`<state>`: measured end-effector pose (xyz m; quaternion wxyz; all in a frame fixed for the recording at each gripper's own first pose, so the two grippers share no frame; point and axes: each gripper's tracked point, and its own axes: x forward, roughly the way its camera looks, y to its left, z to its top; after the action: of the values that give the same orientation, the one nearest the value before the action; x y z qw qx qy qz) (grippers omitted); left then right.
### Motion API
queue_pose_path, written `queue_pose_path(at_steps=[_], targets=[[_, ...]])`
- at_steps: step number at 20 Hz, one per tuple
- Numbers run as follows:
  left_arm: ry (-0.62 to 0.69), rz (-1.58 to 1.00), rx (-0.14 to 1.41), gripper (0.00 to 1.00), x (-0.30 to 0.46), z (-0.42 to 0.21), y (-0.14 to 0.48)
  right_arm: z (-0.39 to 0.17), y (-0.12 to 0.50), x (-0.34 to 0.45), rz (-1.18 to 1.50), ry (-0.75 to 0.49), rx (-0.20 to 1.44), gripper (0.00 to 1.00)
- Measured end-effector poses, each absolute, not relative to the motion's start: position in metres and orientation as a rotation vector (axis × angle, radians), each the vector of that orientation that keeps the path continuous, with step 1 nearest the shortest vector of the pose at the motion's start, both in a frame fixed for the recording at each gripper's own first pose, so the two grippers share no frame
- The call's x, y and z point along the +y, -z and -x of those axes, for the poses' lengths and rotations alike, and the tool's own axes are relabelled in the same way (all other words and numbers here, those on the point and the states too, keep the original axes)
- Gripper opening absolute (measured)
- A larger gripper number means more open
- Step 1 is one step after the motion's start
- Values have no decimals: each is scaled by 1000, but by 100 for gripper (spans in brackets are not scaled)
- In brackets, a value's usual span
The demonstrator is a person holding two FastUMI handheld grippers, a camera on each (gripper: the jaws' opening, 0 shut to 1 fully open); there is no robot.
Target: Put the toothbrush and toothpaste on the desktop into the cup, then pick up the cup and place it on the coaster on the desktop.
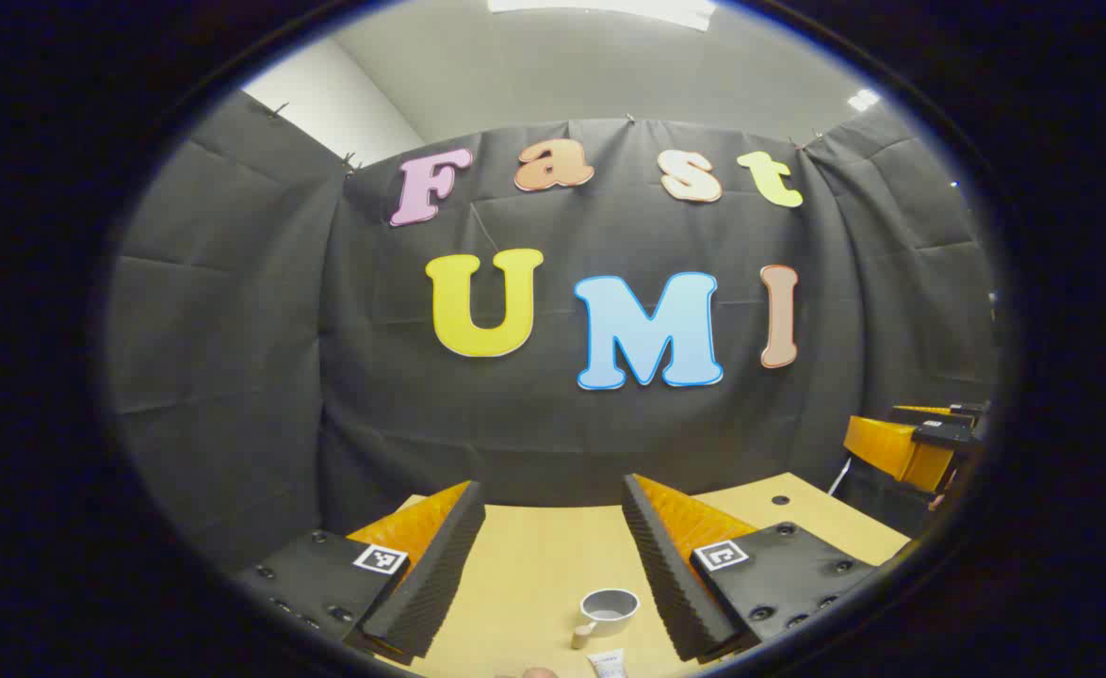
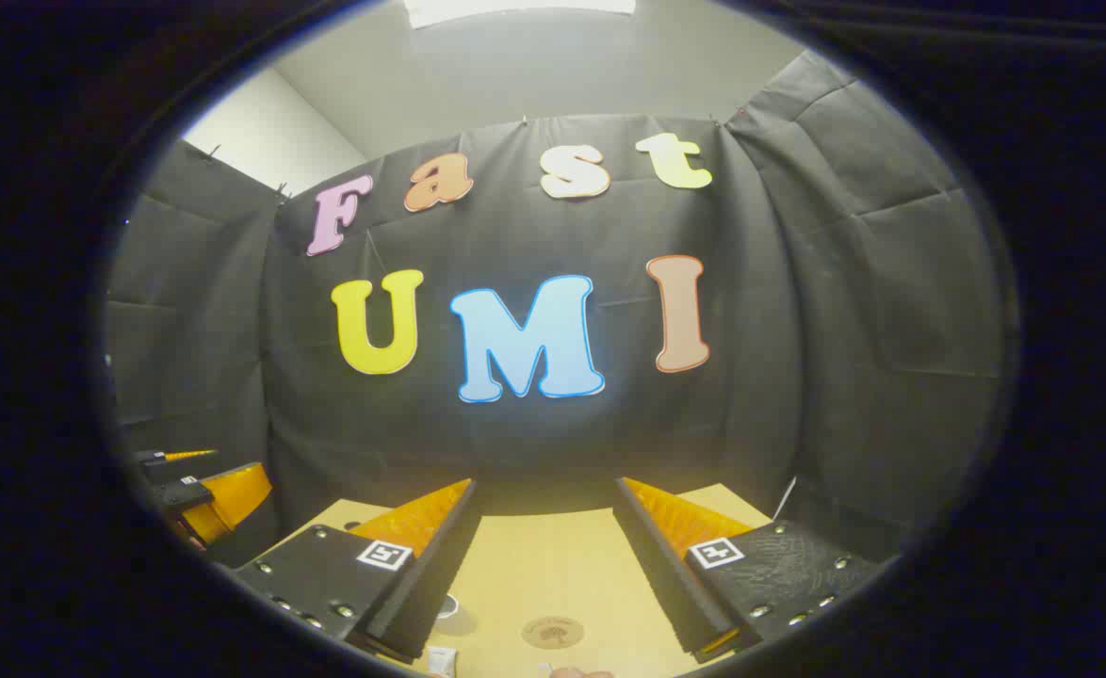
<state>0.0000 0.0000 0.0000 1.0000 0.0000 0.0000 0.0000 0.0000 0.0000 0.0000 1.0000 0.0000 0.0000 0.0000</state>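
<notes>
1. Holding both grippers above the tabletop (image 1: pixel 534 565), you have them aimed at the black cloth wall (image 1: pixel 553 414).
2. Left gripper (image 1: pixel 553 504): fingers spread wide, nothing between them. Released.
3. Right gripper (image 2: pixel 544 499): fingers also spread wide, gripping nothing.
4. Cup (image 1: pixel 608 607) stands upright on the tabletop, low in the left gripper view, just beside the inner edge of that gripper's right-hand finger; open mouth up, nothing visible inside it. In the right gripper view its rim peeks out beside the left-hand finger.
5. Toothpaste (image 1: pixel 608 665) lies on the tabletop just below the cup in the left gripper view, cut off at the bottom edge; a white bit at the bottom left of the right gripper view may be the same tube.
6. Toothbrush: cannot tell where it is.
7. Coaster (image 2: pixel 552 631), round and brown, lies flat on the tabletop between the right gripper's fingers, bare, apart from the cup.
8. Each gripper shows at the far side edge of the other's view.
</notes>
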Motion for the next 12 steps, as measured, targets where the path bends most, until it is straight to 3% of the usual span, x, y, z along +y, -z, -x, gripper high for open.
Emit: queue_pose_path(at_steps=[12], targets=[[22,6,59,93,-24,-18,17,-11,20,6,20,-20,100,92]])
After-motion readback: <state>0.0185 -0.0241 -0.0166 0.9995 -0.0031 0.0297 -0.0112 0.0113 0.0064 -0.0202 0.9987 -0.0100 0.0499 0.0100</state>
